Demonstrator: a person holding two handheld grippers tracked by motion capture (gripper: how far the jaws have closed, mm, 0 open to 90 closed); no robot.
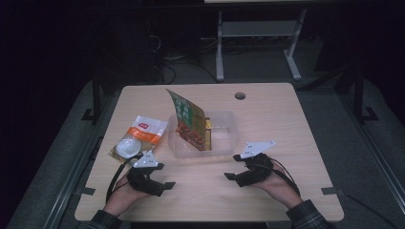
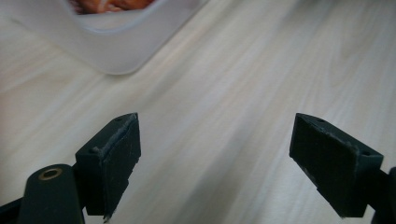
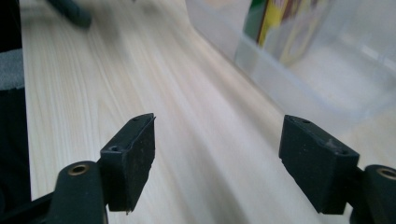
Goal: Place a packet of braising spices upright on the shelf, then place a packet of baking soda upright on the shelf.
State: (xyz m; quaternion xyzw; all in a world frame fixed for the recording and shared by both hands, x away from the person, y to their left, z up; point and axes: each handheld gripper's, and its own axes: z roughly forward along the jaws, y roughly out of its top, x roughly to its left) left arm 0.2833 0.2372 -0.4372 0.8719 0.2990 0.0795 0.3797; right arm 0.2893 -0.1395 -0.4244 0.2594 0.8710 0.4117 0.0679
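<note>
Two black hand-held grippers rest low over a light wooden table (image 1: 267, 191), the left gripper (image 2: 215, 163) and the right gripper (image 3: 217, 161) each with jaws spread wide and nothing between them. Just beyond both sits a clear rectangular plastic container (image 1: 224, 143), in which a green and red printed food packet (image 1: 188, 119) stands tilted. To the container's left, an orange and white snack pouch (image 1: 145, 130) lies flat on the table, near the left gripper, beside a small white round item (image 1: 128, 147).
</note>
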